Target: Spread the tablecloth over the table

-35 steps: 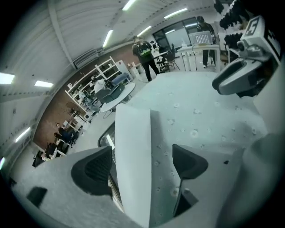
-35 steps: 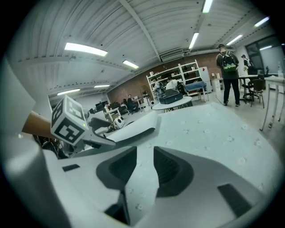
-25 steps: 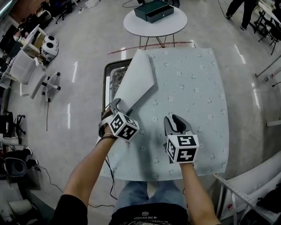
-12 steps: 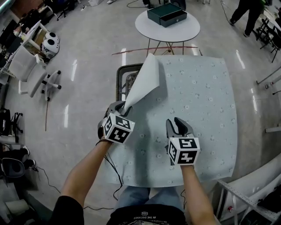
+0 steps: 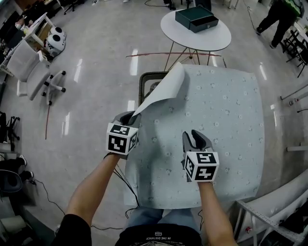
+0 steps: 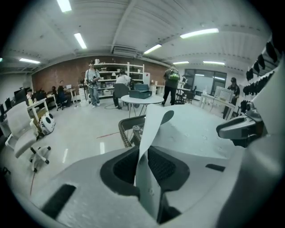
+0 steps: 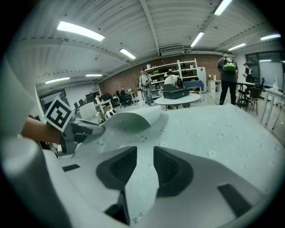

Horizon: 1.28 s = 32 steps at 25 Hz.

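Observation:
A pale blue flowered tablecloth (image 5: 216, 110) lies over the table. Its far left corner (image 5: 161, 89) is folded back, white underside up, baring the table's dark frame (image 5: 146, 79). My left gripper (image 5: 126, 118) is at the cloth's left edge. Its jaws have just been closing, and in the left gripper view the left gripper (image 6: 141, 153) is shut on the white flap (image 6: 153, 124). My right gripper (image 5: 195, 138) rests on the cloth near the front middle. In the right gripper view a ridge of tablecloth (image 7: 144, 178) fills the gap of the right gripper (image 7: 145, 162).
Behind the table stands a round white table (image 5: 211, 38) with a dark green box (image 5: 196, 18) on it. A white chair (image 5: 29, 72) is at the far left on the floor. A person (image 5: 281, 14) walks at the far right. A metal rail (image 5: 264, 211) runs at the front right.
My left gripper has rolled and moved left to the cloth's edge, closing on the folded flap, which is now narrower and drawn leftward. The right gripper stays on the cloth.

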Motion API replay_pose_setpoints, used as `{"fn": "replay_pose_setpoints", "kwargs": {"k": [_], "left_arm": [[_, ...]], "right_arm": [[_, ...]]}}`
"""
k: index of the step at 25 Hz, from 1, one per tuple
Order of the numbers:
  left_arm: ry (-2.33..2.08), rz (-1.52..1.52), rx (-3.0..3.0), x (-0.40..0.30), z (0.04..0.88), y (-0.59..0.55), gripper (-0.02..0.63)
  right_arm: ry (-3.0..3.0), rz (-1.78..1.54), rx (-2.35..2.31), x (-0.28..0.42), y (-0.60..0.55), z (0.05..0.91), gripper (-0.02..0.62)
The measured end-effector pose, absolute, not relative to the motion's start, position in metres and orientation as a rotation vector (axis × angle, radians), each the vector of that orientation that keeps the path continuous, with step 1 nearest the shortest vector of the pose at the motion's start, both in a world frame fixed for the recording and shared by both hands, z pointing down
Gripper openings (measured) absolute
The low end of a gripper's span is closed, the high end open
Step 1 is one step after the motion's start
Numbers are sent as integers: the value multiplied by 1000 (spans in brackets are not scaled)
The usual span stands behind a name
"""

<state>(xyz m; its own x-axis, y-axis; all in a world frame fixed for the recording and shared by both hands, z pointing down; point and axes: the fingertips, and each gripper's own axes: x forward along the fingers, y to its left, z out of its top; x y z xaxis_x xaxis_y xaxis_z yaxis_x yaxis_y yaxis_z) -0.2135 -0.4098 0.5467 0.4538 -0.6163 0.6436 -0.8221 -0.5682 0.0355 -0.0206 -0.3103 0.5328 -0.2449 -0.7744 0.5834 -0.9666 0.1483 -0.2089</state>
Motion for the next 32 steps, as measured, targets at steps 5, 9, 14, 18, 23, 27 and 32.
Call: {"fn": "replay_pose_setpoints", "kwargs": {"k": [5, 9, 14, 18, 23, 27, 32], "left_arm": [[-1217, 762, 2309, -238, 559, -420, 35], [-1159, 658, 2254, -246, 569, -422, 32], [-1093, 539, 2125, -259, 592, -425, 32], [-1070, 491, 2042, -269, 611, -429, 32], [-1094, 577, 2107, -271, 608, -433, 86], [-1119, 612, 2190, -269, 594, -440, 148], [-1151, 608, 2214, -271, 580, -441, 172]], "right_arm": [[-2067, 789, 1667, -37, -318, 538, 121], [-2052, 776, 1657, -50, -322, 539, 121], [-2026, 763, 1647, -61, -324, 540, 121], [-2014, 750, 1632, -69, -326, 540, 121], [-2004, 737, 1614, -76, -329, 539, 121], [-2009, 726, 1603, -81, -330, 534, 121], [-2017, 723, 1594, -83, -327, 530, 121]]}}
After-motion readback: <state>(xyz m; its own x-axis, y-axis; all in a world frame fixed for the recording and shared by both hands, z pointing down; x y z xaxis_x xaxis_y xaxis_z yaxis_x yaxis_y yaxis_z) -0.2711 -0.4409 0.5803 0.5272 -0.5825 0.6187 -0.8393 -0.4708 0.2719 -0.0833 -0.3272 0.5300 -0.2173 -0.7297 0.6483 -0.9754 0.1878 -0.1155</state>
